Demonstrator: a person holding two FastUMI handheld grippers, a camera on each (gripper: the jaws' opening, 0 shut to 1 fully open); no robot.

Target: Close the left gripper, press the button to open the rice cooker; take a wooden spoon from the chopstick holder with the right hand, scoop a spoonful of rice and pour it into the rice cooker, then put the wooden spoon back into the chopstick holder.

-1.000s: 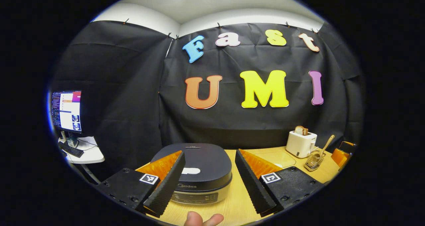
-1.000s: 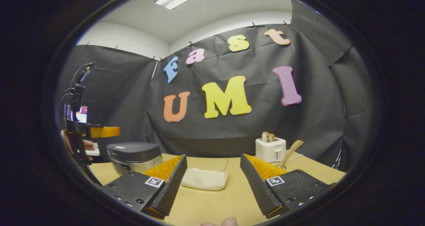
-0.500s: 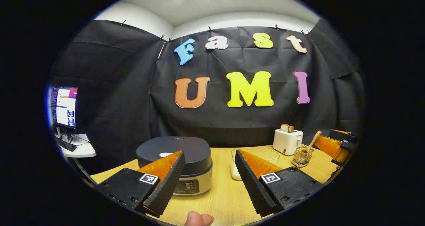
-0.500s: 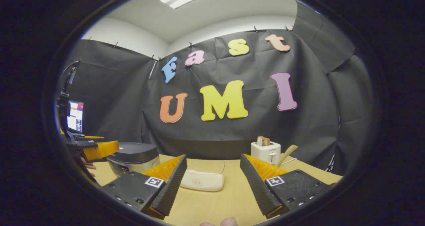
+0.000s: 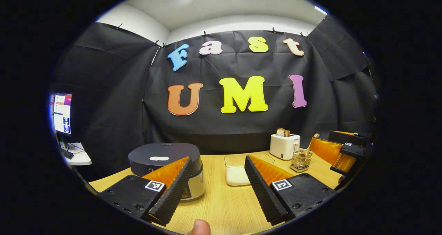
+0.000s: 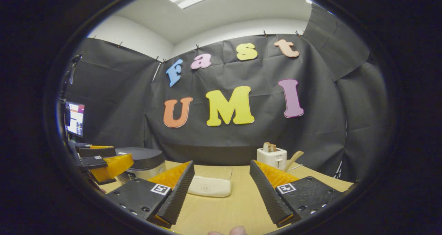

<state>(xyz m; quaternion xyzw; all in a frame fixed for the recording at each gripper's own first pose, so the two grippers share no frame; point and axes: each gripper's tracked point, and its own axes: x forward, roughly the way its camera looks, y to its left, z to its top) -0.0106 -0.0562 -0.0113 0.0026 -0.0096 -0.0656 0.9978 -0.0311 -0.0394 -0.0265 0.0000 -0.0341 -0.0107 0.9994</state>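
I've backed off the rice cooker (image 5: 162, 159); its lid is down.
Left gripper (image 5: 215, 190) and right gripper (image 6: 221, 192) jaws spread, empty; bare counter (image 5: 221, 200) ahead, rice tub (image 5: 236, 171) at 12 o'clock.

A dark-lidded rice cooker (image 5: 165, 159) with a pale body is seen shut at eight o'clock on the wooden table. A wooden spoon (image 5: 308, 146) is stood leaning in a wire chopstick holder (image 5: 299, 162) at four o'clock. White rice is held in a clear container (image 5: 237, 170) between them.
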